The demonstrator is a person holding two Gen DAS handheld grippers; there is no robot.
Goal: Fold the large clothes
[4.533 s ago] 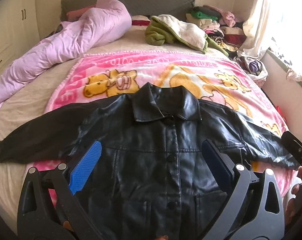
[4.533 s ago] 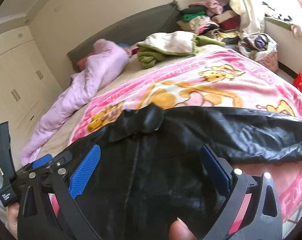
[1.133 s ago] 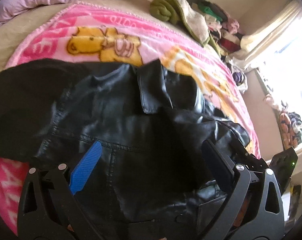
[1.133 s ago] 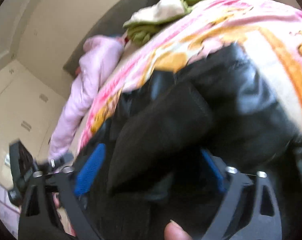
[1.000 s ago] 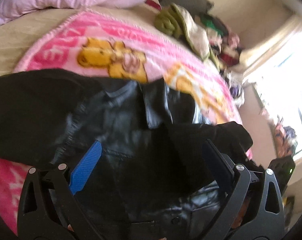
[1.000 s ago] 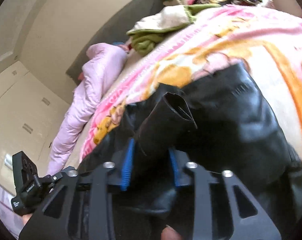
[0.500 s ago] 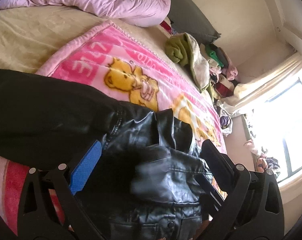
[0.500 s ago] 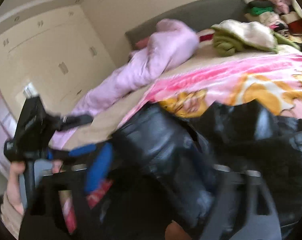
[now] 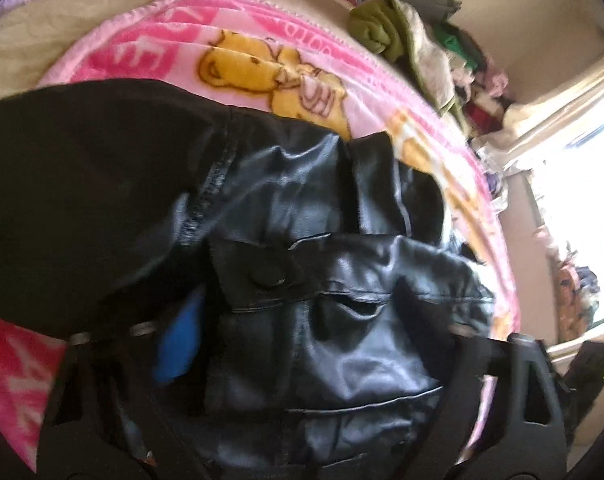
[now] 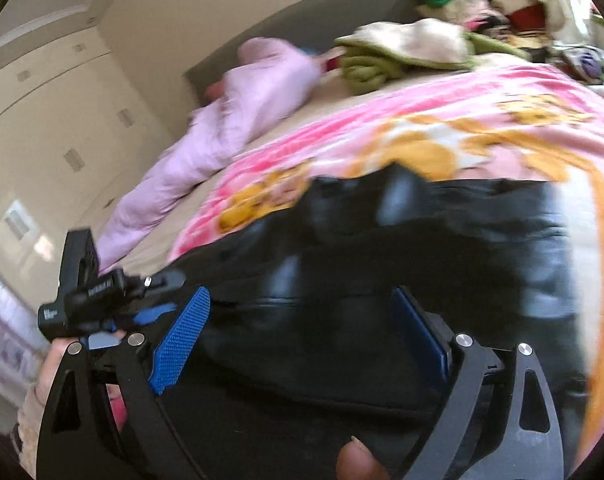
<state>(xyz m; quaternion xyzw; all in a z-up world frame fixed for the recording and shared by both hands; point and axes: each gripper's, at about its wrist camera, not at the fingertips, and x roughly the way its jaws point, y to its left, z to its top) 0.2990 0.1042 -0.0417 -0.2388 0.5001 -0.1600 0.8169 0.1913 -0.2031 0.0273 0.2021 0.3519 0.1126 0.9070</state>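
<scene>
A black leather jacket [image 9: 333,280] lies on a pink cartoon blanket [image 9: 262,56]. Its right sleeve is folded across the chest; the left sleeve [image 9: 74,184] still stretches out to the left. My left gripper [image 9: 302,320] hovers open just above the jacket's front, its image blurred. My right gripper [image 10: 302,332] is open and empty over the jacket [image 10: 421,248], with the left gripper's body [image 10: 90,296] visible at its left.
A lilac duvet [image 10: 230,108] lies at the bed's far left. Green and cream clothes [image 10: 405,52] are piled by the grey headboard [image 10: 302,20]. More clothes are stacked near the window [image 9: 481,80]. Cream wardrobes [image 10: 42,120] stand beyond the bed.
My right gripper closed on the right sleeve, carried it across the chest, let it go and opened. My left gripper stayed open and swung over the jacket.
</scene>
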